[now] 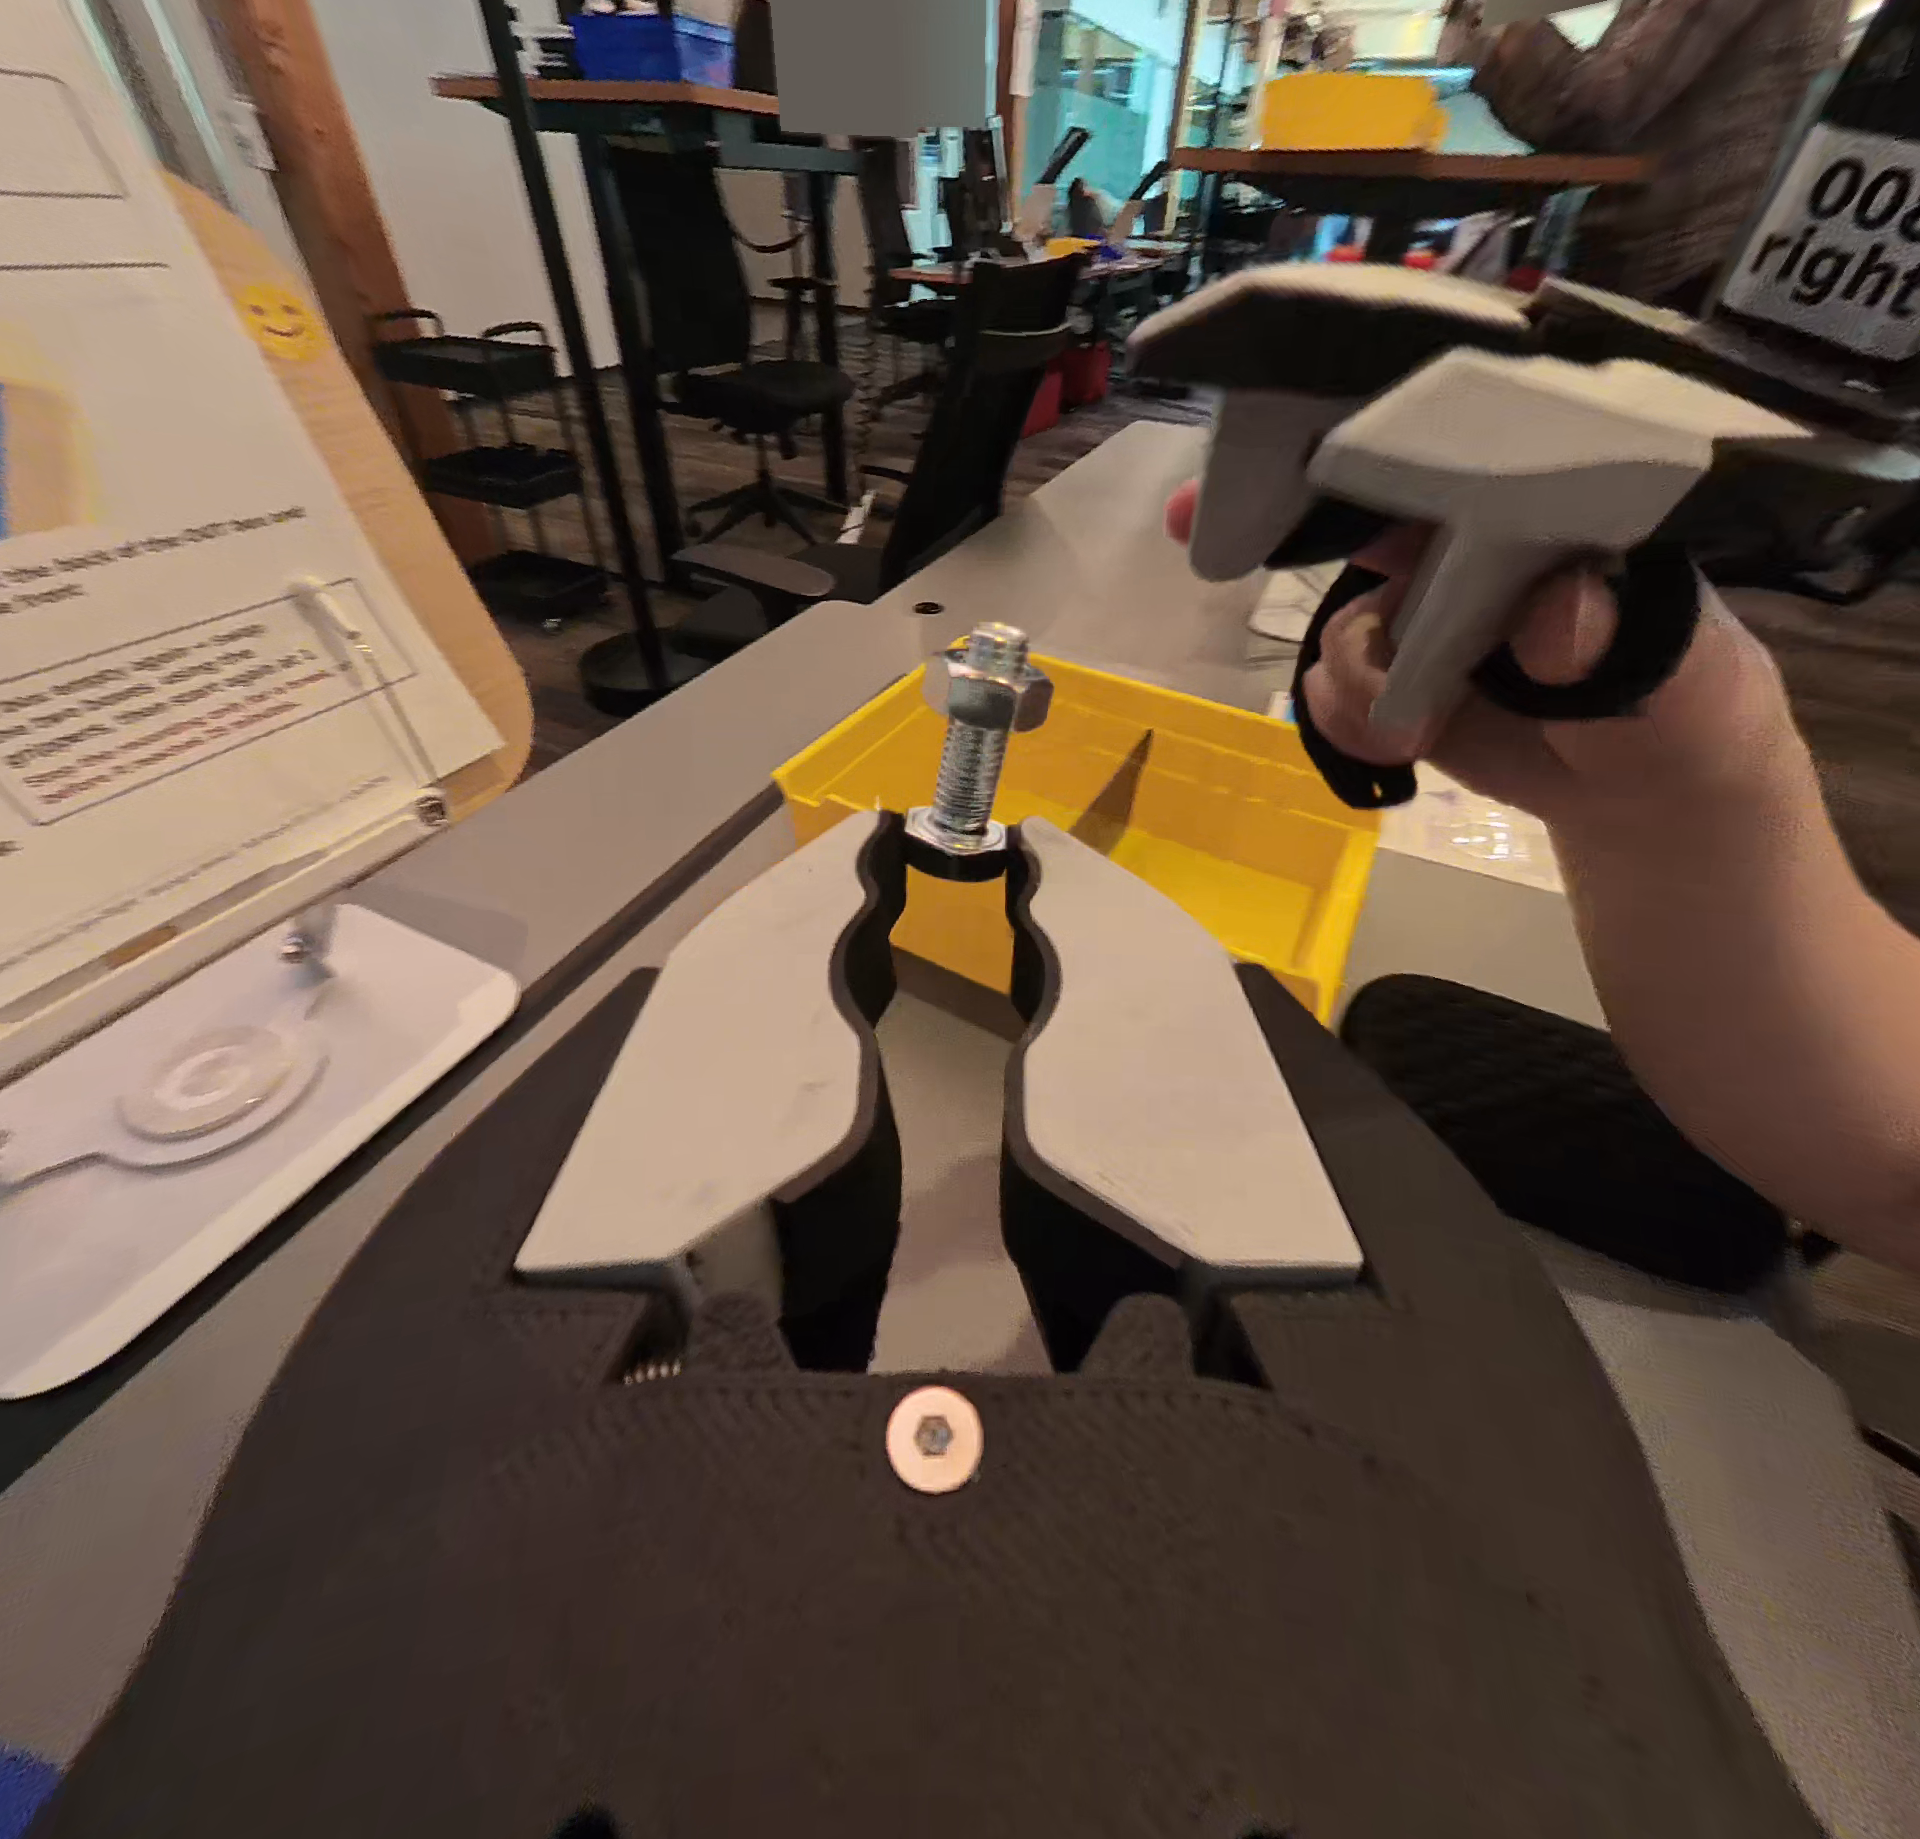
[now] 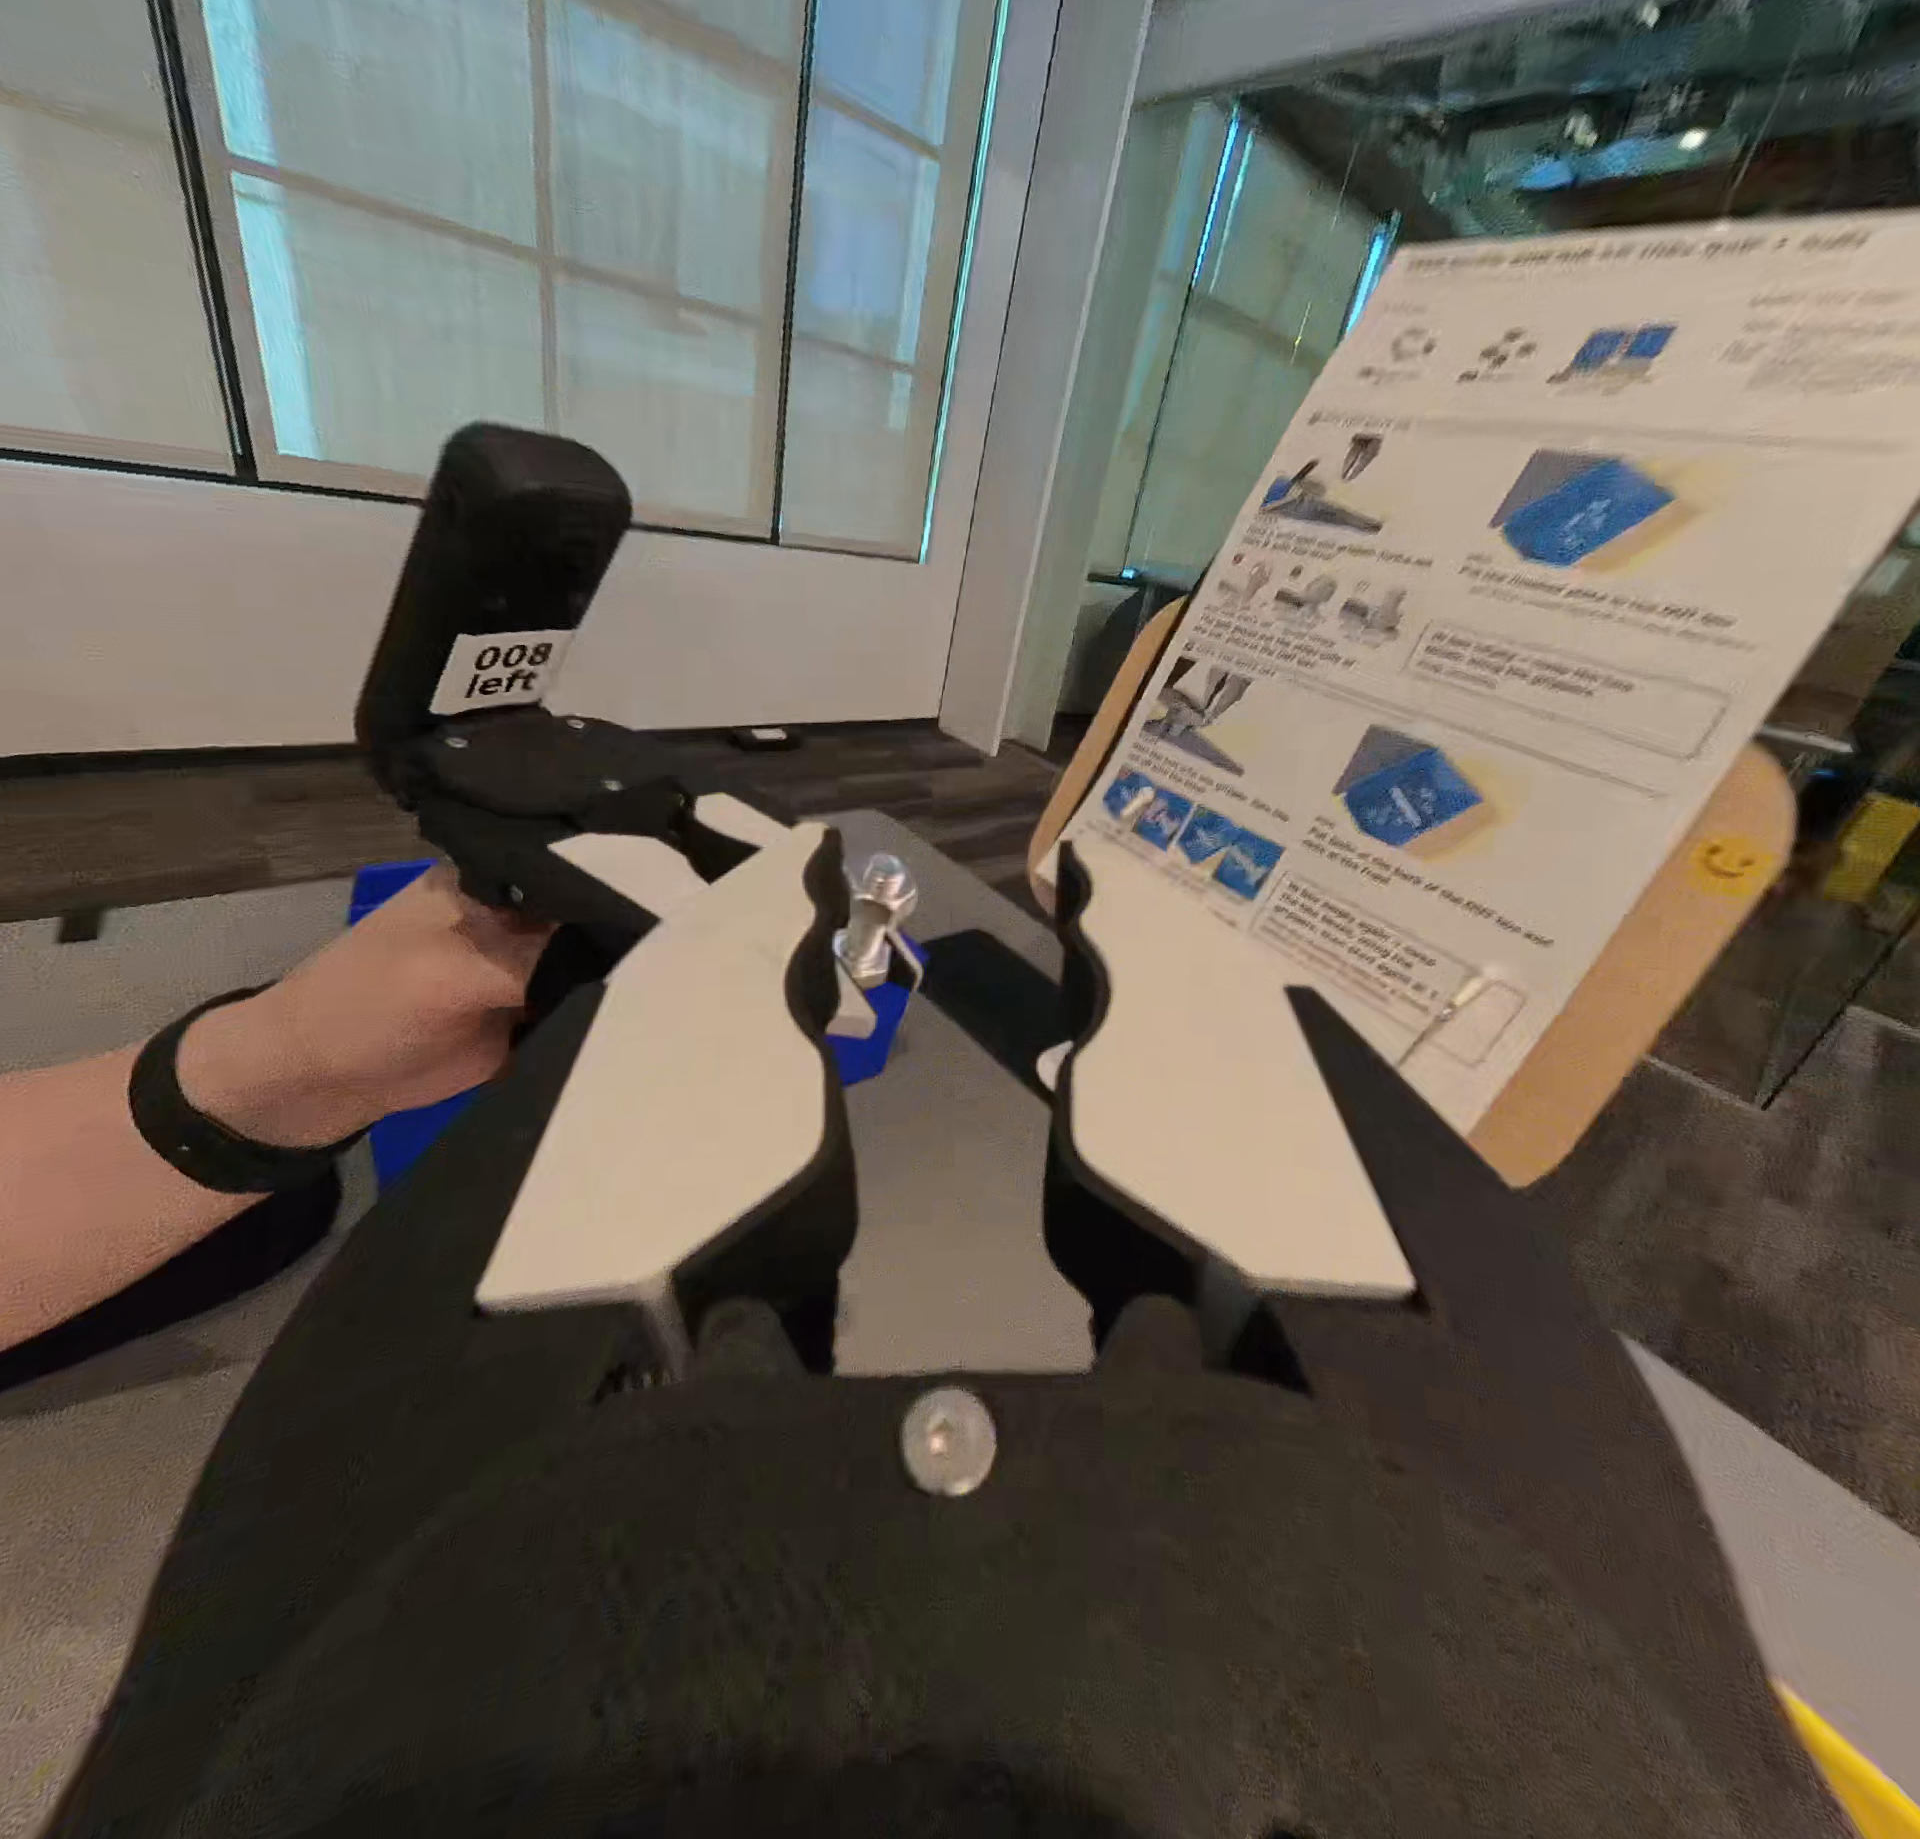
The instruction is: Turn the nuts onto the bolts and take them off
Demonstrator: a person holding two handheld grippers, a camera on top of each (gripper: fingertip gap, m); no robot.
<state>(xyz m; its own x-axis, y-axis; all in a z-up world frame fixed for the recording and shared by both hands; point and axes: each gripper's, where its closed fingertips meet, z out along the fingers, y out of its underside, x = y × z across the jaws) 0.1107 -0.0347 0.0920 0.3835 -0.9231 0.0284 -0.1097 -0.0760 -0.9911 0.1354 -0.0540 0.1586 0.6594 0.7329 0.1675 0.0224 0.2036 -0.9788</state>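
My left gripper (image 1: 954,844) is shut on the head of a silver bolt (image 1: 961,766) and holds it upright above the table. A hex nut (image 1: 987,686) sits near the top of the thread, with the thread end showing above it. My right gripper (image 1: 1184,449) hovers up and to the right of the nut, apart from it. In the right wrist view my right gripper (image 2: 945,864) is open and empty. The bolt (image 2: 868,942) and nut (image 2: 883,880) show just beyond its left fingertip (image 2: 816,875). The left gripper's black handle (image 2: 499,646) is at the left.
A yellow bin (image 1: 1226,854) with a divider stands on the grey table (image 1: 644,833) behind the bolt. An instruction sheet on a wooden stand (image 1: 208,667) (image 2: 1475,667) is at the left. A blue bin (image 2: 400,1124) is below the left hand. A black pad (image 1: 1538,1114) lies at the right. The tips of one gripper are about 8 cm away from the tips of the other.
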